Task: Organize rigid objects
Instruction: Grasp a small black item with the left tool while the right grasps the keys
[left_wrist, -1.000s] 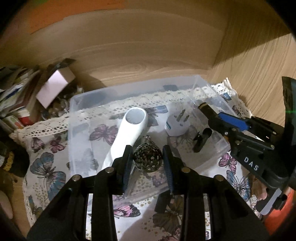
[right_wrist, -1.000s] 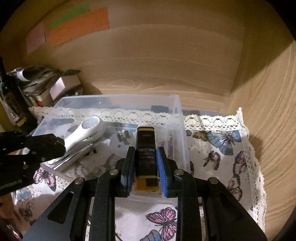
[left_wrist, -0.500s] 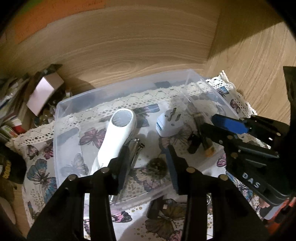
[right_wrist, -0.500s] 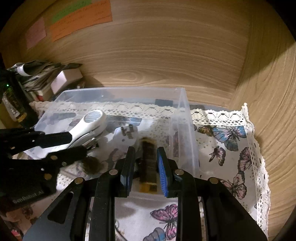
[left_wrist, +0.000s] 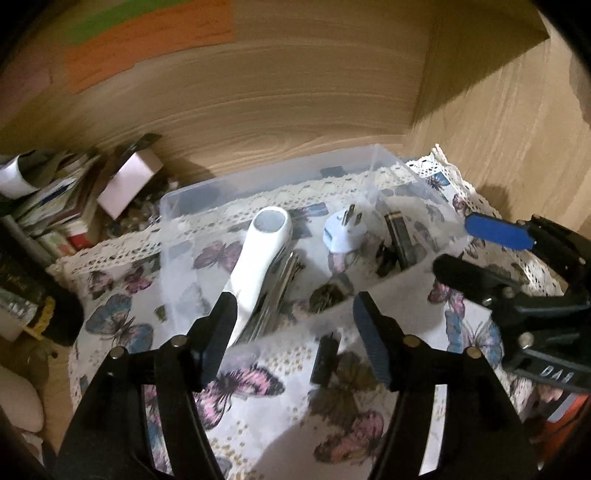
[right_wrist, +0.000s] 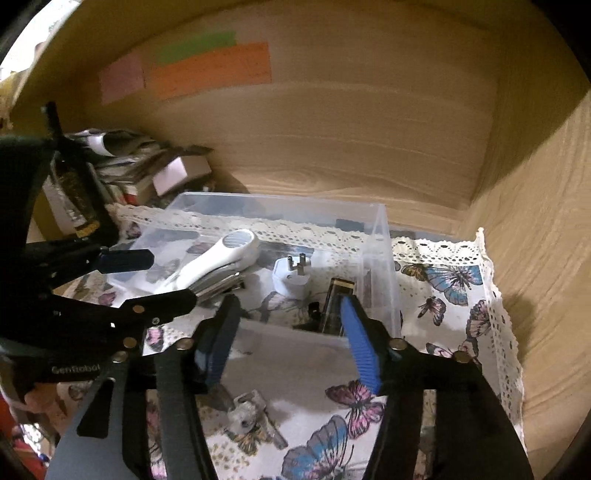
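Hovering wide open and empty before the clear bin (left_wrist: 380, 291): left gripper (left_wrist: 295, 332) near its front wall, right gripper (right_wrist: 286, 336) likewise, touching nothing.

We see a clear bin (left_wrist: 373, 158) holding a white handle tool (left_wrist: 258, 254), plug (left_wrist: 341, 236), dark bar (left_wrist: 399, 240) and speckled ball (left_wrist: 328, 295).

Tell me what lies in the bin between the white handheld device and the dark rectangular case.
The white plug adapter, prongs up, stands between the white handheld device and the dark rectangular case; both wrist views show it.
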